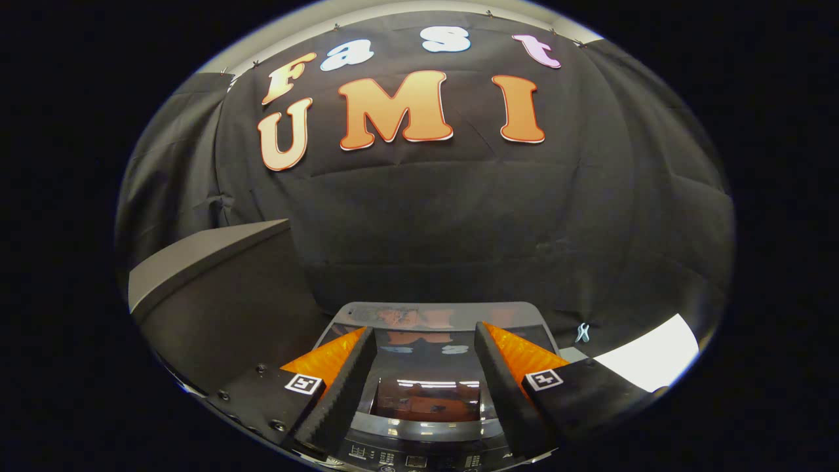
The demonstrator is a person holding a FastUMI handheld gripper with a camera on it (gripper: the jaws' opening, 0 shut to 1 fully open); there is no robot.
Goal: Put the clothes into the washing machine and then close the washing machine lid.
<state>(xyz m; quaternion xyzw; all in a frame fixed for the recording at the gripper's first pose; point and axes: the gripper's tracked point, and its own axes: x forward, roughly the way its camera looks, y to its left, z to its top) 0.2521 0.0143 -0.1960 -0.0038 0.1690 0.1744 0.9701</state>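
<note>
- To the left, a dark grey box-like unit is standing beside the washing machine, rising higher than it; what it is I cannot tell.
- The gripper is hovering over the washing machine with its fingers standing wide apart and holding nothing.
- Between and just beyond the fingers, the washing machine lid is lying flat and closed, its glossy top mirroring the booth; a control panel is sitting along the near edge.
- The drum is lying under the closed lid, so what it is holding cannot be told, and no clothes are lying anywhere around the machine.
- Judging by its look, the lid is stiff, smooth and likely slippery; a near-edge lip would probably be giving the surest hold, pinched rather than pressed on the glossy face.
- To the right, a white surface is lying near the machine, with a small pale clip hanging on the black cloth wall beyond.
</note>
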